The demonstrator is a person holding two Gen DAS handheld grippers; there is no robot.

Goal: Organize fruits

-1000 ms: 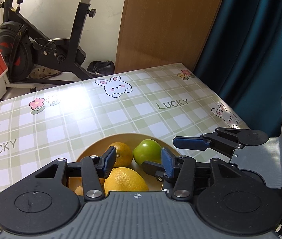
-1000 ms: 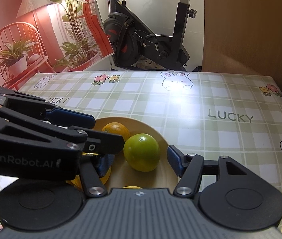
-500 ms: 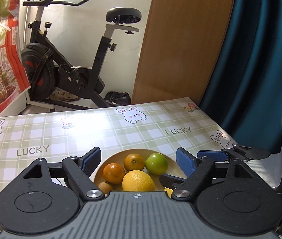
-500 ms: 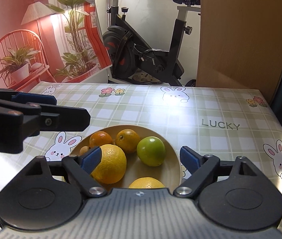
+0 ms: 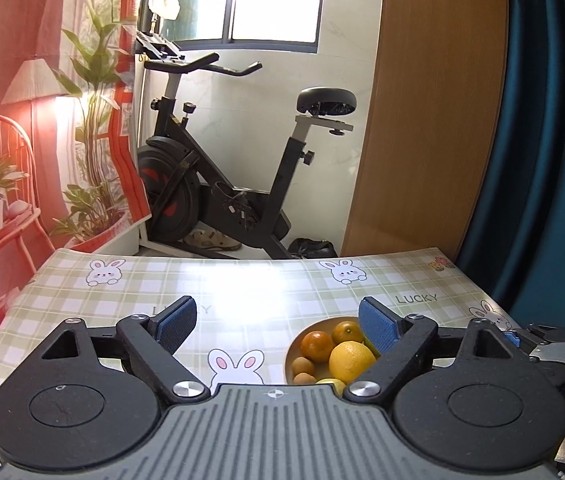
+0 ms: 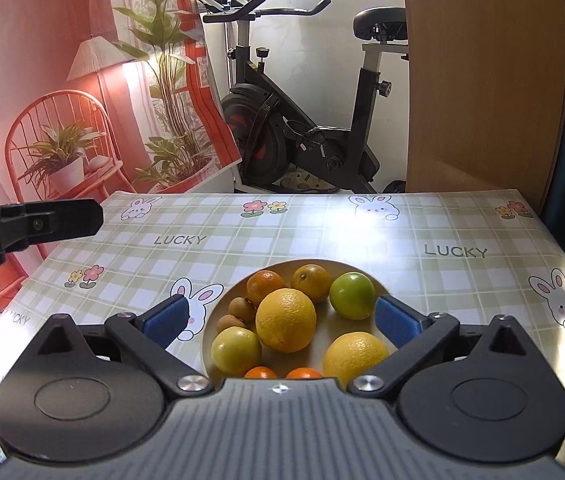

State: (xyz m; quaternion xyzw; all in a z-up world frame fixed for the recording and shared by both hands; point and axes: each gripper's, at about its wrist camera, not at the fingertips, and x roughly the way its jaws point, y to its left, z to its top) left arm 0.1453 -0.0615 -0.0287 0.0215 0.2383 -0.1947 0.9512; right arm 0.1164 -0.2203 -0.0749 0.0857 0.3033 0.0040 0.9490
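"LUCKY" is printed repeatedly on the green-checked tablecloth (image 6: 322,232), among cartoon rabbits and flowers; one copy ahead of the left gripper (image 5: 278,324) is washed out by glare. The tan bowl (image 6: 218,320) lies directly between and below the spread, empty fingers of the right gripper (image 6: 282,318). It holds two large yellow oranges, smaller orange citrus, a green fruit (image 6: 352,295), a yellow-green one and small brown fruits; the nearest two are cut off by the gripper body. The left gripper is equally wide open, holding nothing, with the bowl (image 5: 314,326) by its right finger, half hidden.
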